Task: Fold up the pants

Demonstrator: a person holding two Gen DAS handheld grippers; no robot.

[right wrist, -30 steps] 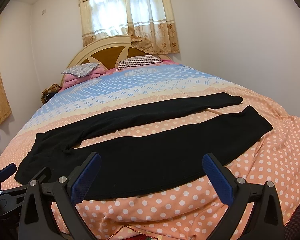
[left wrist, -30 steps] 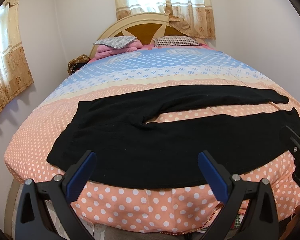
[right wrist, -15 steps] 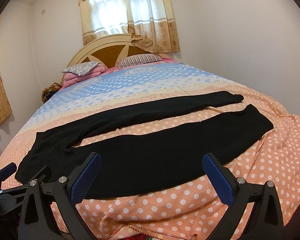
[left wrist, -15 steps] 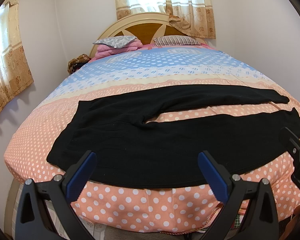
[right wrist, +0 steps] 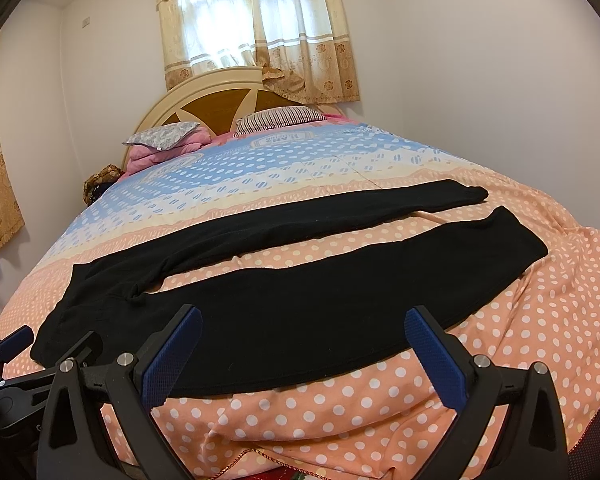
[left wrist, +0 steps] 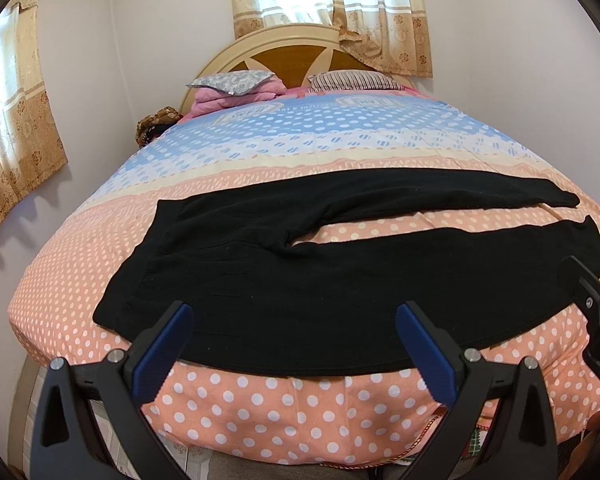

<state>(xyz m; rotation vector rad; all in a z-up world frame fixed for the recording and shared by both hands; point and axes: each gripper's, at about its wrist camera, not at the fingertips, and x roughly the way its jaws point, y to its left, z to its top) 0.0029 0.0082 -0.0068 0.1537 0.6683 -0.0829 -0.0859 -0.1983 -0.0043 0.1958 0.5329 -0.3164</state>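
Black pants (left wrist: 300, 280) lie flat across the near end of the bed, waist to the left and both legs spread apart to the right; they also show in the right wrist view (right wrist: 300, 304). My left gripper (left wrist: 294, 350) is open and empty, just off the bed's near edge in front of the near leg, by the waist part. My right gripper (right wrist: 304, 356) is open and empty, in front of the near leg further right. The right gripper's body shows at the right edge of the left wrist view (left wrist: 596, 312); the left one (right wrist: 12, 364) shows at the far left of the right wrist view.
The bed has a polka-dot cover (left wrist: 300, 412), peach near me and blue further back. Pillows (left wrist: 236, 84) and a headboard (left wrist: 288, 52) stand at the far end. Walls close in at left and right, with curtained windows (right wrist: 256, 28).
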